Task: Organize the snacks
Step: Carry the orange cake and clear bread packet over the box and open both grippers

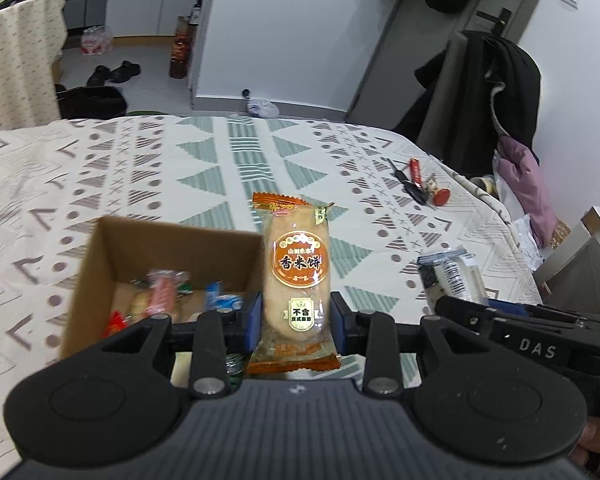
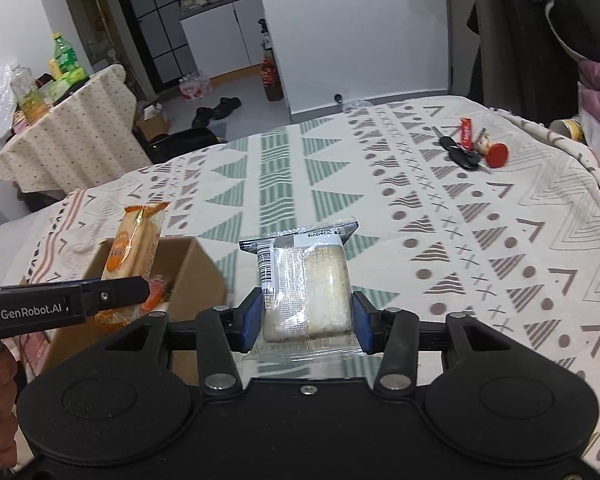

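So we've got a snack in each gripper right now. The left gripper (image 1: 296, 316) is clamped on an orange rice cracker packet (image 1: 296, 280), pinched near its lower end so it stands upright in the air, just to the right of the cardboard box (image 1: 96, 264). From the right wrist view we see the same packet (image 2: 130, 256) hanging over the box's (image 2: 196, 276) open top. The box sits on the bench and already has a few wrapped snacks (image 1: 160, 294) in the bottom, pink, red and blue wrappers, too blurry for us to read. Our right gripper (image 2: 306, 318) is closed on a clear-wrapped pale cake bar (image 2: 308, 292) with a black and white label end, held off the bench just right of the box. The bench wears a cream tablecloth (image 2: 420, 208) with green triangles and brown dots. Way over on the far right side there's a bunch of keys (image 2: 460, 154) with a red tag and a little red-based figure (image 2: 494, 154) beside it, well apart from the box. Behind that, a dark coat (image 1: 488, 100) is draped over a chair.
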The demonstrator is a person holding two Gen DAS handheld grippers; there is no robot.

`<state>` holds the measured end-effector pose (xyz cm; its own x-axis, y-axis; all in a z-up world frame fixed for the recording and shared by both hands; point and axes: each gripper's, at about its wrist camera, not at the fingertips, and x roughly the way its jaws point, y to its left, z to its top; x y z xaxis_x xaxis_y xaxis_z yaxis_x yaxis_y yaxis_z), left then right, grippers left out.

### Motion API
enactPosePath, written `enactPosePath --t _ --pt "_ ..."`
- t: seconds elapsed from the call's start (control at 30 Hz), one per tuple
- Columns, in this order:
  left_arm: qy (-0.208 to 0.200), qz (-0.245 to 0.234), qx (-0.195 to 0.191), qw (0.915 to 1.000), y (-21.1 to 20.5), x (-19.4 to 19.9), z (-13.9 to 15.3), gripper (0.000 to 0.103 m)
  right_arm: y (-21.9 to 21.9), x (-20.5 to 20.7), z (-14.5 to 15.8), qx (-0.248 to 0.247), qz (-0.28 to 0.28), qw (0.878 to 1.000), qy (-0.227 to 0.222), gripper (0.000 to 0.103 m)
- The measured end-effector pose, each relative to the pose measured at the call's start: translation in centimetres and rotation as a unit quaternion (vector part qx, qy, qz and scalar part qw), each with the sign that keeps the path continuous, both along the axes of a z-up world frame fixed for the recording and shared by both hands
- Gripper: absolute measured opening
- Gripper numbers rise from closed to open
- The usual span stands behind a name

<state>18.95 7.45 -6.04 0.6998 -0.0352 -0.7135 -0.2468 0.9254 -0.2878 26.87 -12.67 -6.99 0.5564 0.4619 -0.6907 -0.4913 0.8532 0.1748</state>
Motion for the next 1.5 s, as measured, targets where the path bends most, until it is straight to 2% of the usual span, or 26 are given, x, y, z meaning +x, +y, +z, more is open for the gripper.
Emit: enactPosePath --t 0.4,0.7,0.77,1.03,1.2,1.3,1.33,1.37,1.4,1.5 --pt "0.003 0.038 -0.001 0.9993 4.0 -3.8 -0.6 0.034 3.8 -2.5 0.8 0.003 0.031 0.999 -0.017 0.045" --pt "0.009 0.073 -0.007 0.9973 6.3 -4.3 -1.7 0.034 6.2 -3.7 0.7 0.002 0.052 0.999 -0.017 0.045" --pt "0.007 0.078 -0.018 0.9968 6.7 -4.4 -1.9 0.034 6.7 -3.9 0.7 0.002 0.058 0.998 -0.016 0.045" --pt "0.005 0.097 -0.015 0.9952 7.4 -5.1 -1.7 0.040 8.7 -4.5 0.4 0.010 0.077 0.997 -0.004 0.045" --pt "0.004 0.100 -0.002 0.9949 7.0 -5.9 -1.2 0.052 9.4 -4.8 0.3 0.023 0.088 0.996 0.008 0.045" --pt "0.005 0.104 -0.001 0.9945 7.0 -6.4 -1.1 0.061 9.4 -4.7 0.1 0.052 0.099 0.993 0.035 0.048" --pt "0.005 0.106 -0.002 0.9943 7.0 -6.5 -1.0 0.063 9.2 -4.6 0.1 0.066 0.101 0.992 0.044 0.051" --pt "0.006 0.108 -0.001 0.9942 7.1 -6.6 -1.1 0.068 9.0 -4.6 0.0 0.073 0.099 0.991 0.049 0.063" --pt "0.008 0.110 0.000 0.9939 7.1 -6.6 -1.1 0.072 8.6 -4.5 0.0 0.076 0.094 0.991 0.049 0.071" --pt "0.014 0.110 0.001 0.9938 7.0 -6.5 -1.3 0.078 7.6 -4.3 -0.1 0.069 0.086 0.993 0.042 0.072"
